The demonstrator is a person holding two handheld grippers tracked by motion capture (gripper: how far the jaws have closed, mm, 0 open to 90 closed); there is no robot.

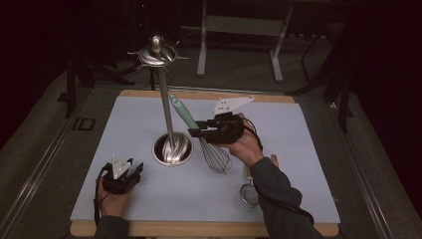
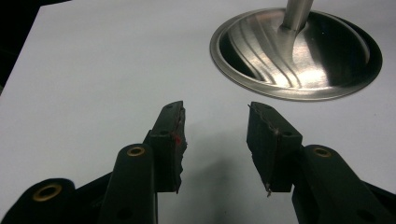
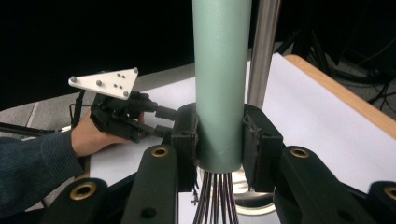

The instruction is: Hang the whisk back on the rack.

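sm. strainer [image 1: 250, 193], white mat [image 1: 139, 119], wood table [image 1: 209, 228]

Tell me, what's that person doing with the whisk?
A person holds a gripper in each hand. The right gripper is shut on the green handle of a whisk, holding it off the table beside a tall metal stand with hooks on top. The left gripper rests open on the table near the stand's round base, holding nothing. A small strainer lies by the right forearm.

Whisk [image 1: 206, 142] right of stand [image 1: 171, 148], strainer [image 1: 250, 193] nearer
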